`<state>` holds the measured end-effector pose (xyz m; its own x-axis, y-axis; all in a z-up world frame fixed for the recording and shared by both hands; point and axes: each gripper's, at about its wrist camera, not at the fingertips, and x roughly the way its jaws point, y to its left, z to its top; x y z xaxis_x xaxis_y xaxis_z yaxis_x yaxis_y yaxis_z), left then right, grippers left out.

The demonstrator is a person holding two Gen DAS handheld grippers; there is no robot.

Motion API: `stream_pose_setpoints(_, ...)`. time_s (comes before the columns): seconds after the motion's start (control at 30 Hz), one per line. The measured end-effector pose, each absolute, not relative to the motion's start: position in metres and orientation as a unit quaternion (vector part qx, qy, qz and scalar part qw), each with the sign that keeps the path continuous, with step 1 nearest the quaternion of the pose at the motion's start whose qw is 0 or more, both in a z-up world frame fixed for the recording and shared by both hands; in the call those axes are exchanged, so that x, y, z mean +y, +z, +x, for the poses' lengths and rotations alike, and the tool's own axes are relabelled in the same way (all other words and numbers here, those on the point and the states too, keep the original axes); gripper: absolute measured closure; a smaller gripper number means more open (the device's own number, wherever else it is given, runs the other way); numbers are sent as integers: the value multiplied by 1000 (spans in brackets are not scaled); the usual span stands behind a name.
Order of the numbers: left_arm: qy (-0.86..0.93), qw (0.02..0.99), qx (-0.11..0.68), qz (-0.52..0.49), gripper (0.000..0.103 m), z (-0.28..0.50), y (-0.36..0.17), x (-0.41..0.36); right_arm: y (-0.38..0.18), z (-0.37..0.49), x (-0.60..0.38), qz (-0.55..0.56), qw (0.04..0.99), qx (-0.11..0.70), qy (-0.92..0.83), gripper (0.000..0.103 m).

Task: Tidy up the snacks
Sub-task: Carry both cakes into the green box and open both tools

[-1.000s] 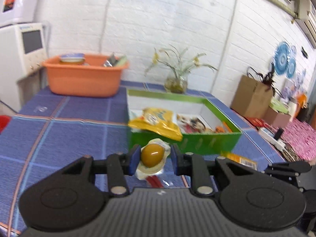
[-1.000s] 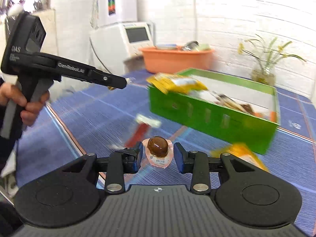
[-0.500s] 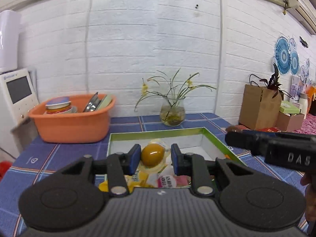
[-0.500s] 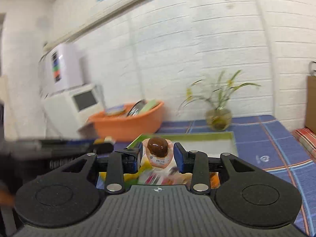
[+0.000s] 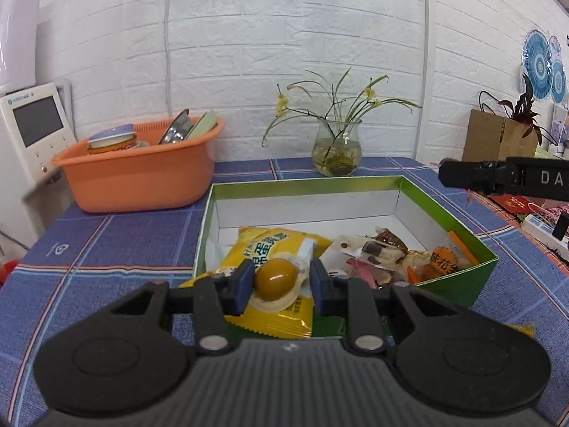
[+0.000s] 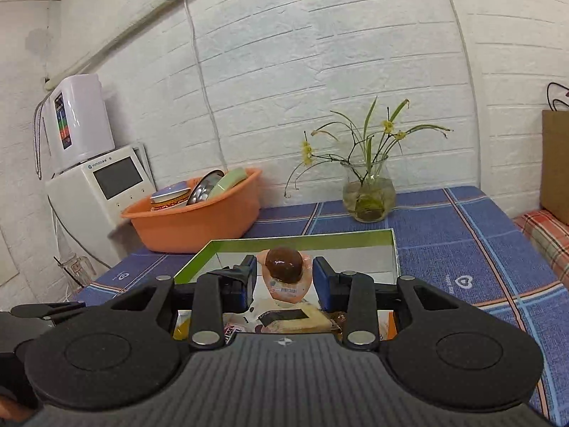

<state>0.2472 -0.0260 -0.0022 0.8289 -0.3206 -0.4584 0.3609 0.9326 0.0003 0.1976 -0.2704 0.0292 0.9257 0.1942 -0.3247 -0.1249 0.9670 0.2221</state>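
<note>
Both claws have travelled from low over the tablecloth to above the green box since a second ago. Back then I saw the box from outside, at an angle; now I look down into it.

My left claw [image 5: 281, 281] grasps a yellow egg packet [image 5: 276, 279], pads on the clear wrapper's two sides. It hangs over the near left corner of the green box [image 5: 458, 284], right above a yellow snack bag [image 5: 274, 245] that drapes over the near wall. That grip looks the same as before.

My right claw [image 6: 284, 277] grasps a brown egg packet [image 6: 284, 270], pink wrapper upright between the pads, over the box's [image 6: 199, 256] inside. Same hold as a second ago.

Further out: mixed snack packets [image 5: 384, 252] fill the right half of the box. Behind it stand an orange tub [image 5: 142, 181] with dishes and a glass vase [image 5: 337, 151] with flowers, both on the blue checked tablecloth [image 5: 89, 245]. The right tool's body shows at the right edge of the left view, above the box's far corner; earlier it sat low at lower right.
</note>
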Motion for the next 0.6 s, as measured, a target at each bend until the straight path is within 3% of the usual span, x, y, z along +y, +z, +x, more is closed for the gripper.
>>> stream_pose_setpoints(0.3,-181,945,264,65,77,290,-19,-50,25,203,-275,79,977,181,85,42)
stream_pose_setpoints(0.6,-164,966,197,39,78,264,-6,-57,12,211,-268,61,977,191,66,42)
